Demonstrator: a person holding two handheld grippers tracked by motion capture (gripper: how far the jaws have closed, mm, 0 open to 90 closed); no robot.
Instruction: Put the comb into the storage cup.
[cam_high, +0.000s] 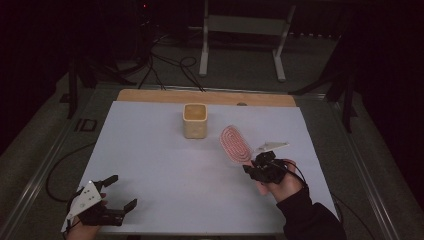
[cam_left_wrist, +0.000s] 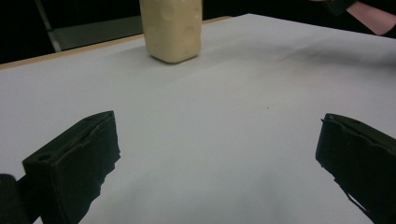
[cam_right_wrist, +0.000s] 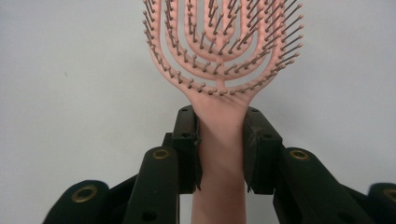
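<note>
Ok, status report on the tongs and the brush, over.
Right tongs shut on pink hairbrush handle, brush lifted off the table. Left tongs open, idle. Cream cup ahead, path unobstructed.

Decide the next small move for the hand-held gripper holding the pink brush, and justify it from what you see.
Probably carry the brush toward the cup and line it up above the opening. The right hand-held gripper clamps the handle, the brush is off the table, and the cup stands upright, open and apart from it.
</note>
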